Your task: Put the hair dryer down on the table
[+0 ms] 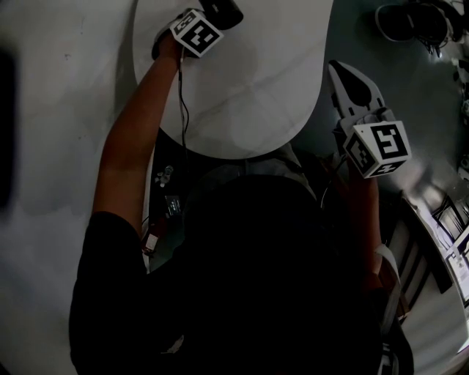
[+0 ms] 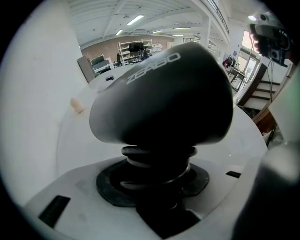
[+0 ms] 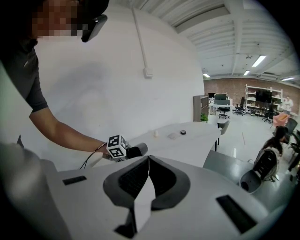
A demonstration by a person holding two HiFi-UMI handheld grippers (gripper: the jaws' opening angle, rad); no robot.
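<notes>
A black hair dryer (image 1: 223,10) is over the far part of the white oval table (image 1: 249,88). My left gripper (image 1: 207,20) is shut on its handle. In the left gripper view the dryer's body (image 2: 164,93) fills the middle, and its ribbed neck sits between the dark pads (image 2: 112,185) of the left gripper (image 2: 157,176). The right gripper view shows the dryer (image 3: 137,150) low above the table's (image 3: 187,140) near end; I cannot tell whether it touches. My right gripper (image 1: 353,79) hangs off the table's right side, and its jaws (image 3: 149,161) are shut on nothing.
A thin cable (image 1: 182,102) runs from the left gripper along the forearm. Three small objects (image 3: 173,136) lie at the table's far end. A dark bag (image 1: 410,22) sits on the floor to the right, with desks and clutter along the right edge (image 1: 447,234).
</notes>
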